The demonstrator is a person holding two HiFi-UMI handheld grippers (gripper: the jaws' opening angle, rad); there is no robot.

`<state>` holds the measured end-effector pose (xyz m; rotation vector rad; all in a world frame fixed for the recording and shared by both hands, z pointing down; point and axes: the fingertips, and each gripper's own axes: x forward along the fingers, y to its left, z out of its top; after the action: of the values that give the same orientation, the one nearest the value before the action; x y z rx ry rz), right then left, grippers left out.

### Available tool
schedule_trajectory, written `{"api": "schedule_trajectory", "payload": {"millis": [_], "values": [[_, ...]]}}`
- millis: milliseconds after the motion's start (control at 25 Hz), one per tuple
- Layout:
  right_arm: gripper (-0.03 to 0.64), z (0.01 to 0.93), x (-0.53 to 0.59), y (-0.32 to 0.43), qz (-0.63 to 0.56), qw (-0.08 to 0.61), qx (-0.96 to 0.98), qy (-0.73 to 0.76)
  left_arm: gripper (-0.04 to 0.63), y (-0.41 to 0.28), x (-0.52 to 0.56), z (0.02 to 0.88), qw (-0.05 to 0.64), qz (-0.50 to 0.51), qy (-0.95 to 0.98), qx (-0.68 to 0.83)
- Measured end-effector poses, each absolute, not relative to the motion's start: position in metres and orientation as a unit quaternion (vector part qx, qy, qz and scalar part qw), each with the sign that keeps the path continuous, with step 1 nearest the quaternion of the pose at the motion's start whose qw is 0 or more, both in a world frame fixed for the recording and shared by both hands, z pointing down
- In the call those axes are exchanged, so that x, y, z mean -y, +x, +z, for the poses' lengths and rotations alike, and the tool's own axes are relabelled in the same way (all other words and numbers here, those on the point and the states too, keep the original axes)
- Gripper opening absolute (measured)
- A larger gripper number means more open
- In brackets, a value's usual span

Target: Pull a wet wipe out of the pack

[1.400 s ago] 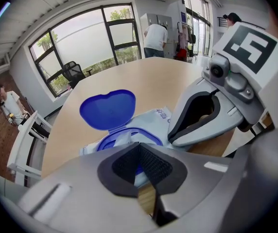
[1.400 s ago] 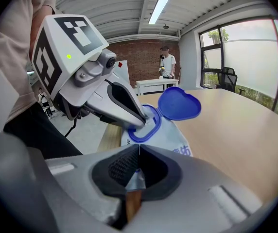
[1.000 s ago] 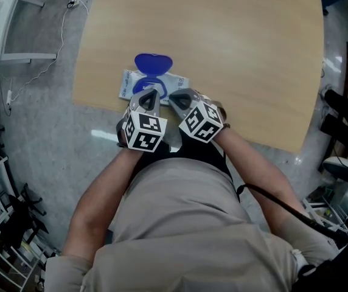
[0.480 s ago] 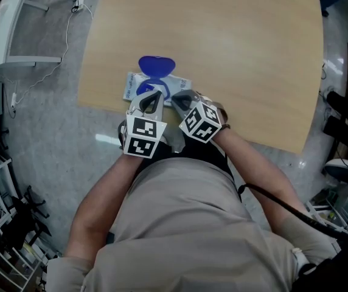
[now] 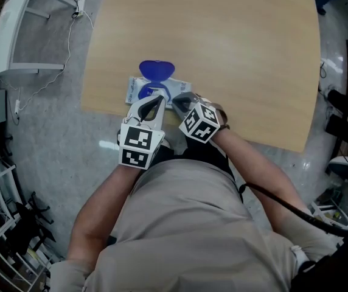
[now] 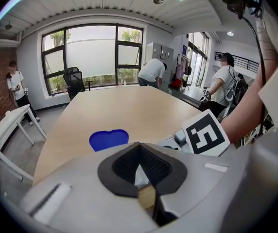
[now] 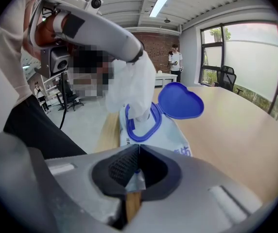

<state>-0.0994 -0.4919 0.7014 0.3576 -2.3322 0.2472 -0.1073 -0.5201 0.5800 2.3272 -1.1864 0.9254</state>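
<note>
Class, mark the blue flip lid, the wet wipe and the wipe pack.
blue flip lid (image 7: 180,101), right gripper view, centre of the open lid.
wet wipe (image 7: 131,86), right gripper view, bunched middle above the opening.
wipe pack (image 7: 173,132), right gripper view, film beside the opening.

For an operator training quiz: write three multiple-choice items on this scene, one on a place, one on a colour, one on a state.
1. Where on the table does the pack lie? A near the person's edge; B centre; C far edge.
2. The pack's lid is: A red; B blue; C green.
3. The left claw is: A open; B shut on nothing; C shut on the wipe.
A: the pack sits by the near edge. B: the open lid shows blue. C: its jaws pinch the wipe above the pack.
</note>
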Motion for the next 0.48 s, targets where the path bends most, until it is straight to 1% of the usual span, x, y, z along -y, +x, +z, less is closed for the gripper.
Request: {"api": "schedule_trajectory", "payload": {"millis": [480], "values": [[0.005,0.699,0.489,-0.098,0.098,0.386,0.906,0.146,0.006,-0.108,0.513,0.522,0.173,0.268,0.848,0.423]]}}
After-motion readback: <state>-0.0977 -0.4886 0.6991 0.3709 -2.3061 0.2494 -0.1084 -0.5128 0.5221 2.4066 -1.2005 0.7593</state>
